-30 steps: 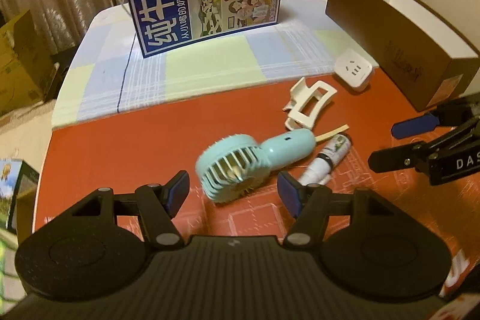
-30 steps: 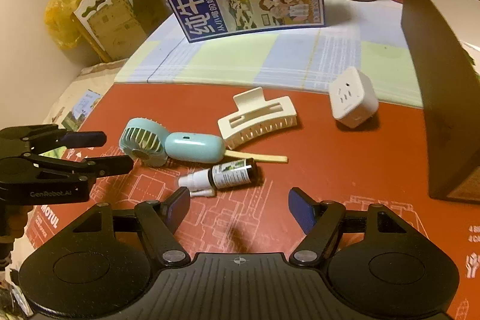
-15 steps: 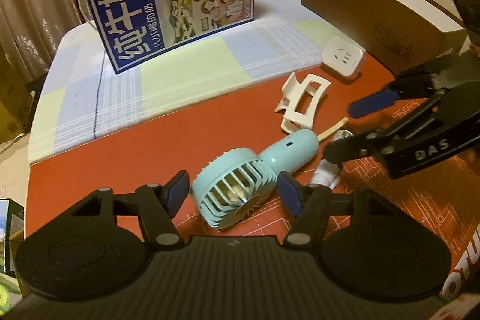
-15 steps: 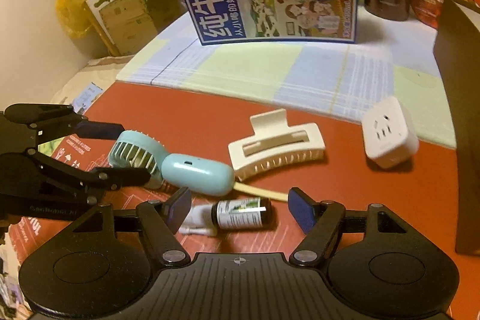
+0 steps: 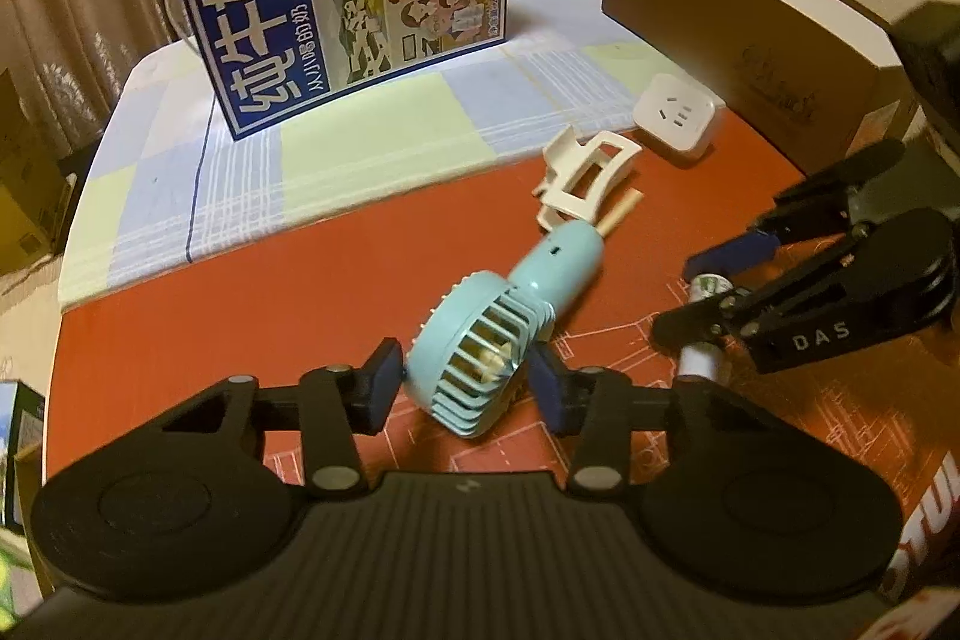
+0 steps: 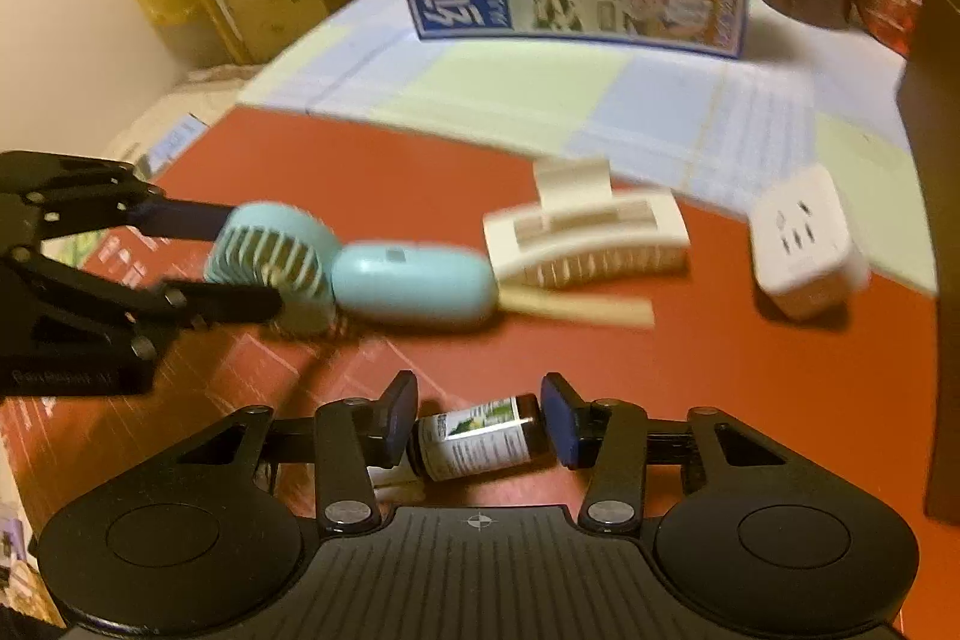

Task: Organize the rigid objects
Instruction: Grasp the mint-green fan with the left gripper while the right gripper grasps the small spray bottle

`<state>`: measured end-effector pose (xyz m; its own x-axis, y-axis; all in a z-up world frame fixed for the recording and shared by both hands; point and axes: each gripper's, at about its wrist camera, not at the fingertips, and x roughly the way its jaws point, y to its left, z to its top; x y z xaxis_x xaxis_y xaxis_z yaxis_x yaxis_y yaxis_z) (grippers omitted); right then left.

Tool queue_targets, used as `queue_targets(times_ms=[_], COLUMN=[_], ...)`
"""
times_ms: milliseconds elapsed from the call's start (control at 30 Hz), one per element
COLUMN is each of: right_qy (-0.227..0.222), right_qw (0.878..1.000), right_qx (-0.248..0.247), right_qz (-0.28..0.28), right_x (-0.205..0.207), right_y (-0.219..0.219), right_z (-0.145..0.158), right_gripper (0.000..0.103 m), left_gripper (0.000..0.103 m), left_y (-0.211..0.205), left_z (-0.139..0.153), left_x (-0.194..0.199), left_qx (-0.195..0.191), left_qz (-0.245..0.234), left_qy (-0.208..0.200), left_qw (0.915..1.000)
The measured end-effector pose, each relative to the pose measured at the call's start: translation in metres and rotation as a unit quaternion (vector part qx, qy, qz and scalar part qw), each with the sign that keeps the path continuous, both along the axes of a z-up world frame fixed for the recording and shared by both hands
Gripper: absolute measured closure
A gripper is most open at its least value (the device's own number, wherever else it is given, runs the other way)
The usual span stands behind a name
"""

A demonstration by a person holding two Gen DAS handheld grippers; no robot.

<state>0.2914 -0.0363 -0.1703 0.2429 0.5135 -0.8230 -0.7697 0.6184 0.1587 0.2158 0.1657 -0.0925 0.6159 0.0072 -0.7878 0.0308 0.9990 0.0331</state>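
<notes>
1 fan (image 5: 480, 352), 1 bottle (image 6: 477, 439), 1 clip (image 5: 585, 175)

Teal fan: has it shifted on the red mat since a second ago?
Cannot tell. The teal fan keeps its handle tip at the white hair claw; only the camera closed in.

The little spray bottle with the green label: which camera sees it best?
The right wrist view: the spray bottle lies close up between the closing right gripper pads, label readable. The left wrist view shows only bits of it behind that gripper's fingers.

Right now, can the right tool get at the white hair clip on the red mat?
Probably not directly: the right tool is closing around the small bottle, and the hair clip lies farther ahead, with nothing between them but bare mat.
</notes>
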Motion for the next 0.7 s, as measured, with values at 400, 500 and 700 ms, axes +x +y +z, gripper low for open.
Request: queue_targets(times_ms=[400,500,700], right_qy=[0.013,0.041,0.020], right_qw=[0.997,0.995,0.998], right_qx=[-0.005,0.020,0.007], right_qz=[-0.071,-0.093,-0.058], right_x=[-0.018,-0.019,-0.040], right_y=[-0.056,-0.071,-0.066], right_z=[0.008,0.009,0.013], right_gripper=[0.060,0.052,0.021], left_gripper=[0.073,0.072,0.065], left_y=[-0.025,-0.026,-0.025], left_z=[0.003,0.004,0.004], left_x=[-0.020,-0.021,-0.017], left_qx=[-0.040,-0.048,-0.044], left_qz=[0.020,0.032,0.038], left_qy=[0.011,0.011,0.015], left_qw=[0.9989,0.9983,0.9982])
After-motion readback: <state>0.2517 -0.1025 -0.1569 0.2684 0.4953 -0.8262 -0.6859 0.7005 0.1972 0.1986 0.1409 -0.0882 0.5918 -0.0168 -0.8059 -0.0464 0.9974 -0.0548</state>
